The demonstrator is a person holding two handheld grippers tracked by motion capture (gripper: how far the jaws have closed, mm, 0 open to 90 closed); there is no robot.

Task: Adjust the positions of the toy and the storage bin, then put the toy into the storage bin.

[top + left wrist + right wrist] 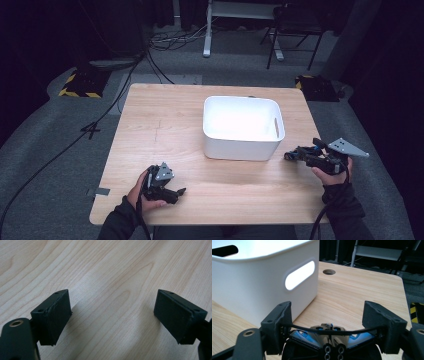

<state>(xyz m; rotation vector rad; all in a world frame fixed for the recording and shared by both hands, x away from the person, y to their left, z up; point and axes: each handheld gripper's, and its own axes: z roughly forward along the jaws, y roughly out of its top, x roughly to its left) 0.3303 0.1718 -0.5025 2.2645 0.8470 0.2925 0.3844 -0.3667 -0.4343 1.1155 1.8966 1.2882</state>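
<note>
A small blue and black toy car (329,336) with twin exhaust pipes sits between the pads of my right gripper (328,308), which is shut on its rear. In the high view my right gripper (292,155) hovers at the table's right edge, pointing left toward the white bin (240,146). The bin's side wall with its handle slot (300,275) stands just ahead of the car, on its left. My left gripper (179,191) rests low near the table's front left. Its jaws (112,307) are open, with bare wood between them.
The wooden table (165,125) has a round cable hole (329,271) behind the bin. Beyond the table are a chair (295,25), floor cables (150,55) and yellow-black striped blocks (80,86).
</note>
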